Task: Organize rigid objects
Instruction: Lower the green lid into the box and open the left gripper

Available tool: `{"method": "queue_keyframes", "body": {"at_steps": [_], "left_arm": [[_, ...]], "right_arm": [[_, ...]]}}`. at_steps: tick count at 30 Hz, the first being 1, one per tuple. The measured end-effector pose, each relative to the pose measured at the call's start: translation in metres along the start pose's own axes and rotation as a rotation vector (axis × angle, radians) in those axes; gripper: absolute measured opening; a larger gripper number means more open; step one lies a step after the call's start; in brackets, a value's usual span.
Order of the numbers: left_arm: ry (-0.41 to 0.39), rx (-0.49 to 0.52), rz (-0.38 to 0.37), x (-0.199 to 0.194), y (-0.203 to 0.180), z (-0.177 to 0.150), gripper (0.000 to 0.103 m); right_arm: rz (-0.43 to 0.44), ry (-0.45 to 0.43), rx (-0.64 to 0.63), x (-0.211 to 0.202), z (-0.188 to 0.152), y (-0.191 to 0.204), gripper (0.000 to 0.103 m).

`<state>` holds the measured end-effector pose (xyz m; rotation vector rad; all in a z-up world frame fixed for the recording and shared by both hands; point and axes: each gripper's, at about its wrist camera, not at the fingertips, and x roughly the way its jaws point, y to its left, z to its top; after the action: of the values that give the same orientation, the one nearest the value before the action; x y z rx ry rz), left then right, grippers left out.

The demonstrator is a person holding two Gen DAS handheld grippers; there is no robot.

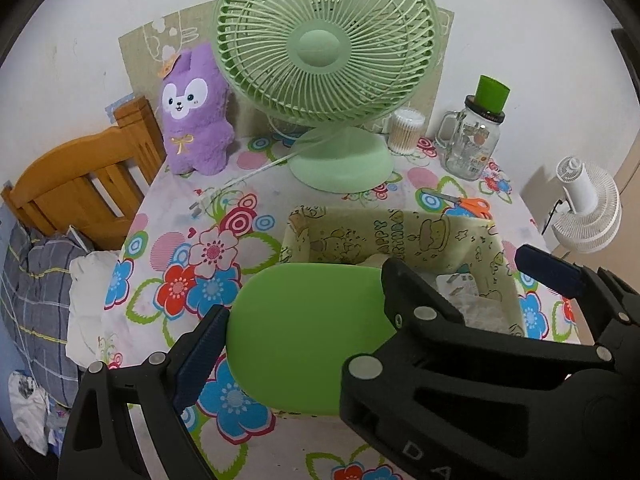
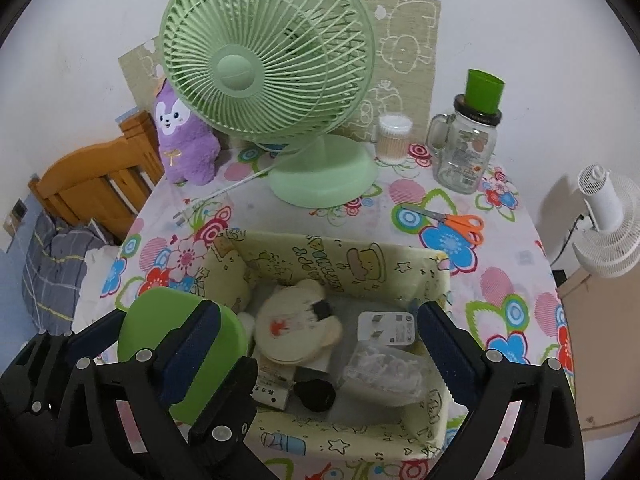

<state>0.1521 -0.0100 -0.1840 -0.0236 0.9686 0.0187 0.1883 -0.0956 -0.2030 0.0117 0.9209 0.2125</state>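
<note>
**Green lid held beside a fabric storage bin**

On the flower-printed counter [image 2: 500, 280], from left to right: a fuzzy purple plush animal [image 2: 182, 140], a pale green plastic fan [image 2: 264, 68] with a round wire-style grille, a glass handled jar [image 2: 466, 152] and orange-handled scissors [image 2: 452, 222].

Nearer, the left gripper [image 1: 306, 334] is clamped wide on a smooth, rounded-rectangle bright green lid [image 1: 304, 336], held at the left edge of a soft cream cartoon-printed bin [image 2: 344, 260]. The bin holds a round bear-shaped case [image 2: 296, 330], a white plug adapter [image 2: 386, 328] and a clear plastic box [image 2: 384, 368]. The right gripper [image 2: 316, 344] hangs over the bin, spread wide and empty.
</note>
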Motion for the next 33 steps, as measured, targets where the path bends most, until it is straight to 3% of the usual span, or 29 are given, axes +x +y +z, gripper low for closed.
{"method": "queue_keyframes", "body": {"at_steps": [15,33], "left_arm": [[-0.002,0.065,-0.090,0.012,-0.043,0.009,0.095],[0.054,0.068,-0.131,0.050,-0.057,0.006,0.095]], "right_arm": [[-0.158,0.010,0.077,-0.008,-0.001,-0.046,0.100],[-0.251,0.070,0.110,0.021,-0.009,-0.069,0.100]]}}
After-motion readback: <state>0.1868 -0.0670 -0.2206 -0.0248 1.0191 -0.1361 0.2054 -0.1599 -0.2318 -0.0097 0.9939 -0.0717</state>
